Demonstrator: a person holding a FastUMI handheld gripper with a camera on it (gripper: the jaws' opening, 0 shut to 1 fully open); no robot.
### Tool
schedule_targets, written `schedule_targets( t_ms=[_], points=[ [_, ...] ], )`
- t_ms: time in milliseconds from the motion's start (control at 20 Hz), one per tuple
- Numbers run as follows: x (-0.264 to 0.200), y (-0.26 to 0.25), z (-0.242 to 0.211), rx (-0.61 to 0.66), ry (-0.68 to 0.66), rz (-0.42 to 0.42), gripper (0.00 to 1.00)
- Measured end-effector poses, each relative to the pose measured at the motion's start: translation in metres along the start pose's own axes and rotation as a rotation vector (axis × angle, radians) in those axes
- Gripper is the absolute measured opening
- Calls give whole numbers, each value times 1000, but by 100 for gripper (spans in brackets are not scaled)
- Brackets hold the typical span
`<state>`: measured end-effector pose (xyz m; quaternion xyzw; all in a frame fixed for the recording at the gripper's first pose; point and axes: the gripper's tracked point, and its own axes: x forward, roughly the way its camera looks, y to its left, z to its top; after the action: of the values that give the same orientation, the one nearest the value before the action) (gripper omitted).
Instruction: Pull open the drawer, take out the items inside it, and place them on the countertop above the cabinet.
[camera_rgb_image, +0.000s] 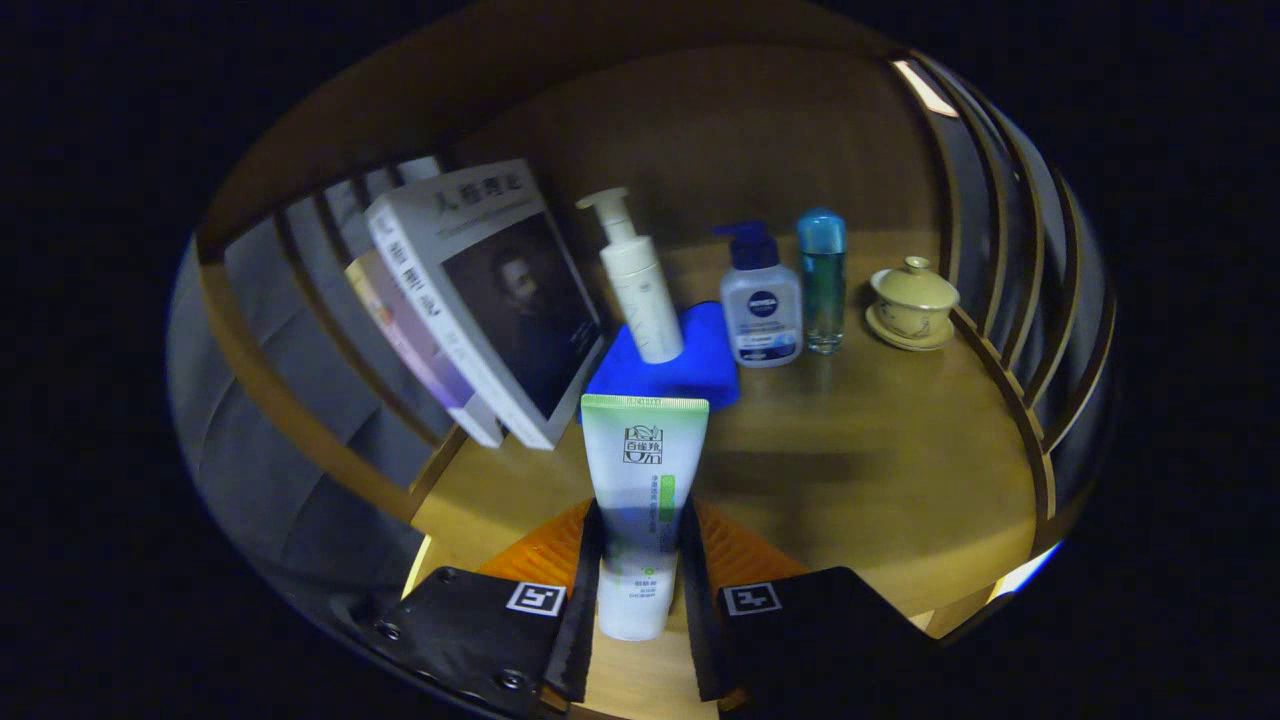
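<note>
Tube (642, 490) of cleanser was pinched between both fingers of the gripper (637, 590), held up over the wooden countertop (880, 480).

Jaws were narrow, squeezing the tube's lower half from each side, with its crimped green end pointing away toward 12 o'clock (cap end sat down near the fingers). Just past the tube at 12 o'clock lay a blue cloth (700, 365) with a white pump bottle (638, 280) standing on it, tilted a bit. Around 1 o'clock stood a squat blue-capped pump bottle (762, 305), a slim teal bottle (822, 280) right beside it, and farther out toward 2 a small lidded cup (912, 300) on its saucer. Over at 10 to 11 o'clock some books (480, 300) leaned against the slatted side.
</note>
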<state>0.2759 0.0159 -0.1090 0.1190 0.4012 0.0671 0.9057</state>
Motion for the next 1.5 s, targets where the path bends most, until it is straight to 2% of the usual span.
schedule_targets(
  t_ms=[200, 350, 450, 550, 700, 900, 1150, 1500],
  points=[
    [19, -17, -4, 77, 16, -60, 46],
    [29, -29, -11, 87, 15, -117, 49],
    [36, -31, -16, 111, -2, -105, 50],
    [31, -31, -9, 135, -61, -106, 55],
    [7, -36, 0, 63, -158, -149, 100],
    [-39, -26, -11, -94, -258, -182, 98],
    [-96, 1, -45, -158, -365, -147, 98],
    [-168, 18, -99, -250, -540, -185, 98]
  ],
)
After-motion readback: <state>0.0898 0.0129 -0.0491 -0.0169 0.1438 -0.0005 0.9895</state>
